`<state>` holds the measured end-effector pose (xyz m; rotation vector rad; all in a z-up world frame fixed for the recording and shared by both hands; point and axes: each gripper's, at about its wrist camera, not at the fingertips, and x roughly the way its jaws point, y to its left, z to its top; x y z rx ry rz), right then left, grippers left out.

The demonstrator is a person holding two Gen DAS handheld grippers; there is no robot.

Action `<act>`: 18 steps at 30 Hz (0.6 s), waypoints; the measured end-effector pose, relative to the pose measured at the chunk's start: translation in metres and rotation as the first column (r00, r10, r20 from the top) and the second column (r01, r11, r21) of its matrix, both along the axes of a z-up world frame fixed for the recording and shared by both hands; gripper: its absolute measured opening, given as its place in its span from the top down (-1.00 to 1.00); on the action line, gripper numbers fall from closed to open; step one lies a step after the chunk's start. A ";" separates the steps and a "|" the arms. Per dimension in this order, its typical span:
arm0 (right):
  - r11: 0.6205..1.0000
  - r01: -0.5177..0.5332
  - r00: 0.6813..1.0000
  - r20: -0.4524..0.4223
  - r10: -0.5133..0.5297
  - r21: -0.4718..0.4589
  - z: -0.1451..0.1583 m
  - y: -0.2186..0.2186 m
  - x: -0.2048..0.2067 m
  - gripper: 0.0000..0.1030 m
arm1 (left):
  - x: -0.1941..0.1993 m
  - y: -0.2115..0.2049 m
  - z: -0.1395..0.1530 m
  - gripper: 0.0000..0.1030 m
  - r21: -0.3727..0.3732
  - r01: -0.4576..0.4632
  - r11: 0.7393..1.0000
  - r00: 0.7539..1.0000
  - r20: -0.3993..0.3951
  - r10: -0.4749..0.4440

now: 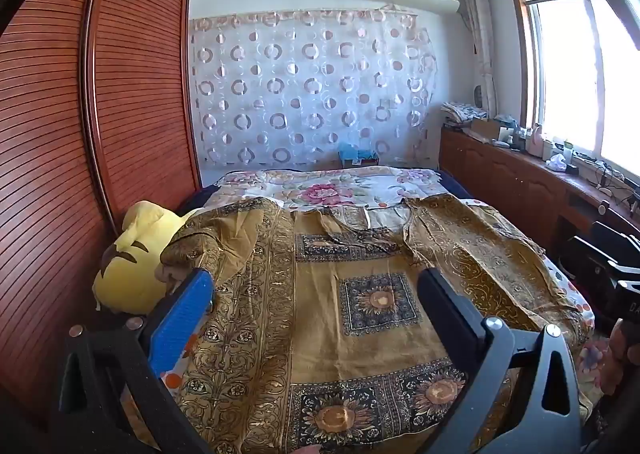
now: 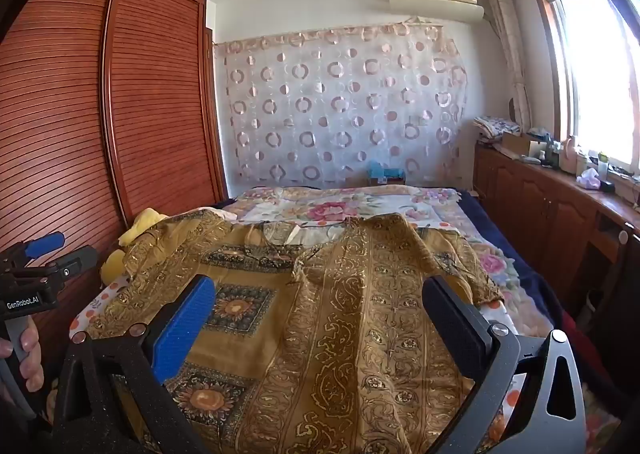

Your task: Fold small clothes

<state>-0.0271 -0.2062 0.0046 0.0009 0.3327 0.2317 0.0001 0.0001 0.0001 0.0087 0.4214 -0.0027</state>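
The left gripper (image 1: pixel 316 290) hangs above the bed with its jaws spread wide and nothing between them; one finger carries a blue ribbed pad (image 1: pixel 182 324), the other a black one. The right gripper (image 2: pixel 318 296) is likewise wide apart and holds nothing, hovering over the same cloth. At the left edge of the right wrist view the person's left hand (image 2: pixel 24 354) grips the handle of the other tool.

Under both grippers lies the garment (image 1: pixel 360 294), a mustard-gold printed top with dark sunflower squares and scrolled border bands. It is spread flat across the near end of the bed, its neckline (image 1: pixel 360 228) pointing toward the far end and its sleeves reaching out toward the bed's left and right edges. In the right wrist view the right side of the garment (image 2: pixel 380 294) is folded over in a long raised band running toward the near edge.

At the bed's left edge a yellow plush toy (image 1: pixel 132 254) sits just beside the left sleeve, partly under it. Beyond the garment a floral quilt (image 1: pixel 328 186) covers the far end of the bed. A louvred wooden wardrobe (image 1: pixel 120 94) stands along the left, a circle-patterned sheer curtain (image 1: pixel 312 86) hangs on the far wall, and a cluttered wooden cabinet (image 1: pixel 520 170) runs under the window (image 1: pixel 580 74).
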 end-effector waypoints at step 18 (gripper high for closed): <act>1.000 0.006 1.000 -0.003 -0.006 -0.001 0.004 -0.001 0.000 -1.00 | 0.001 0.001 0.002 -0.99 0.008 -0.004 1.000 1.000 0.008 0.004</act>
